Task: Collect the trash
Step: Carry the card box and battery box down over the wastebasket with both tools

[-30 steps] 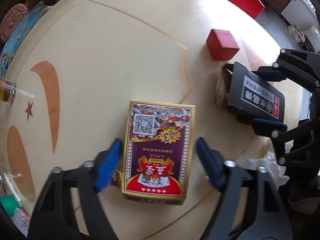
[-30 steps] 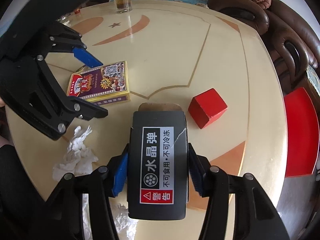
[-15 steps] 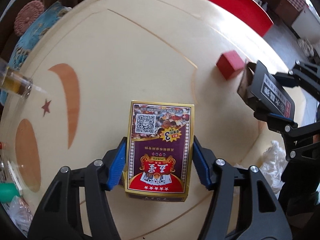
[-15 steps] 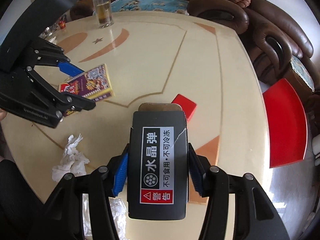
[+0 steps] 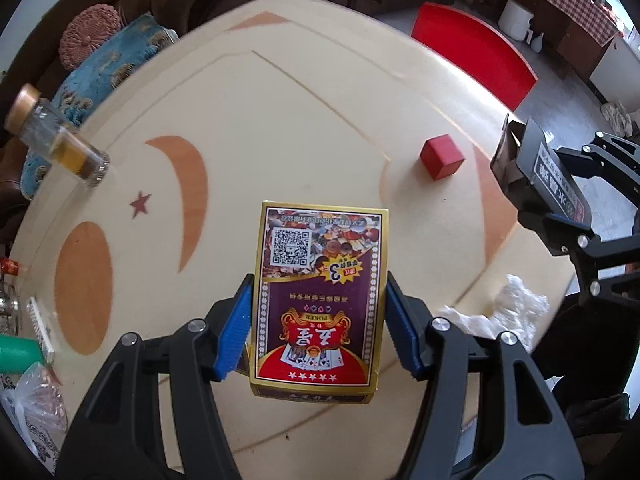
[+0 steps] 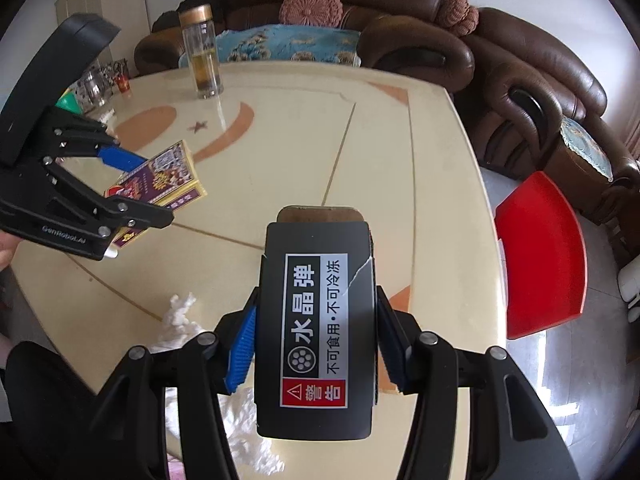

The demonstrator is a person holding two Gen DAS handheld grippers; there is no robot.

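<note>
I am gripping the card box (image 5: 318,300) in my left gripper (image 5: 318,320) at lower centre, above the bench (image 5: 280,120); my right gripper (image 6: 316,348) is clamping the black box (image 6: 316,328) at lower centre.

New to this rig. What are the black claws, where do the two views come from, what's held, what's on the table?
They are hand-held two-finger grippers, one per hand, each with a fisheye camera looking along its fingers. The left view shows the left gripper shut on a poker card box, lifted off the table. The right view shows the right gripper shut on a black carton with a warning label. On the table: a red block, crumpled tissue and a lidded glass bottle.
</note>
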